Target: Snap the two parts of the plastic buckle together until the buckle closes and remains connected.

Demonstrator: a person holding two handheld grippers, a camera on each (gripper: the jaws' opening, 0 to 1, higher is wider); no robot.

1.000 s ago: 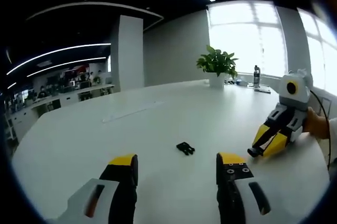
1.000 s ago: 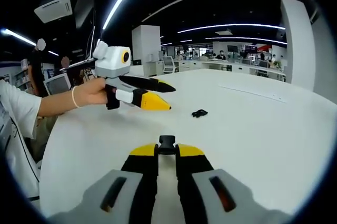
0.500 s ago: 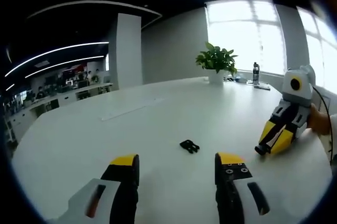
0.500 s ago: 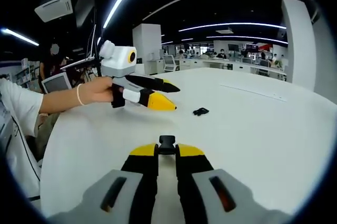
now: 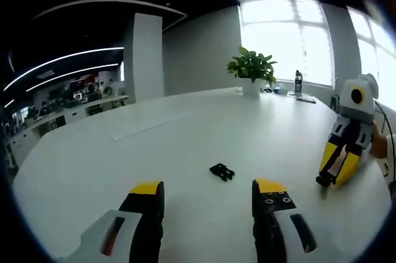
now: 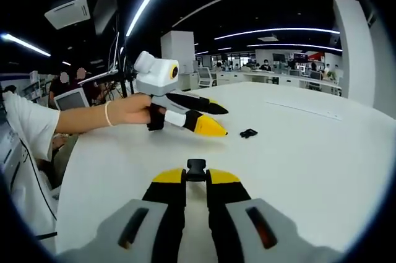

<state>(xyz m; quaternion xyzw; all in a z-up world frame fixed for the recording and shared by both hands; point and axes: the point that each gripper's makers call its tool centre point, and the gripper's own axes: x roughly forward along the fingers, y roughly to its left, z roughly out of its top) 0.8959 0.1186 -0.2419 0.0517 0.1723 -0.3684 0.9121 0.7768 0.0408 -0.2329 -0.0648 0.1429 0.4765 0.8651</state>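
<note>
One black buckle part [image 5: 221,171] lies on the white table [image 5: 161,145], a short way ahead of my left gripper [image 5: 207,190], whose jaws stand wide open and empty. The same part [image 6: 248,133] lies just right of the left gripper [image 6: 215,119] in the right gripper view. My right gripper [image 6: 196,176] is shut on the other black buckle part [image 6: 196,168], which sticks out between the yellow tips. From the left gripper view the right gripper [image 5: 331,170] hangs at the right, tips down near the table.
A potted plant [image 5: 252,72] and a bottle [image 5: 298,83] stand at the table's far side by the windows. A person's hand and sleeve [image 6: 37,124] hold the left gripper. Desks and monitors [image 6: 69,97] fill the office behind.
The left gripper has moved closer to the loose buckle part. The right gripper, still holding its part, has tilted more steeply downward in the left gripper view.
</note>
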